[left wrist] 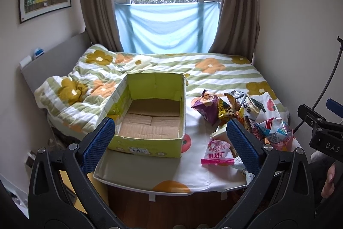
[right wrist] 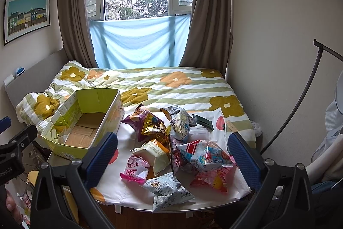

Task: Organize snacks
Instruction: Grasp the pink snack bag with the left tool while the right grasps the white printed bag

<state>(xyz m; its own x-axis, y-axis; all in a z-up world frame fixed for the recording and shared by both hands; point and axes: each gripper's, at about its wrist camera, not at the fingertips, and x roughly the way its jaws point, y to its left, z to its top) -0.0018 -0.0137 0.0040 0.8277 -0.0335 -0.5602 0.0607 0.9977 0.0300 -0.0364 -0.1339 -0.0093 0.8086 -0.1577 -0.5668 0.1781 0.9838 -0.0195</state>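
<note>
Left wrist view: your left gripper [left wrist: 171,138] is spread wide, nothing between its pads, hovering short of the green cardboard box [left wrist: 148,113] at 12 o'clock. Box shows bare cardboard floor. Snack packets [left wrist: 242,117] sit piled at 2 o'clock on the white cloth [left wrist: 193,171]. Right wrist view: your right gripper [right wrist: 171,156] is also released, pile [right wrist: 178,143] dead ahead, box [right wrist: 85,121] at 10 o'clock.

One open cardboard box [right wrist: 85,123] sits left of centre. Snack packets [right wrist: 171,143] are heaped at centre right — about ten can be made out, though overlaps blur the count. Two curtains [right wrist: 70,14] — one framed picture [right wrist: 26,14] at upper left.
</note>
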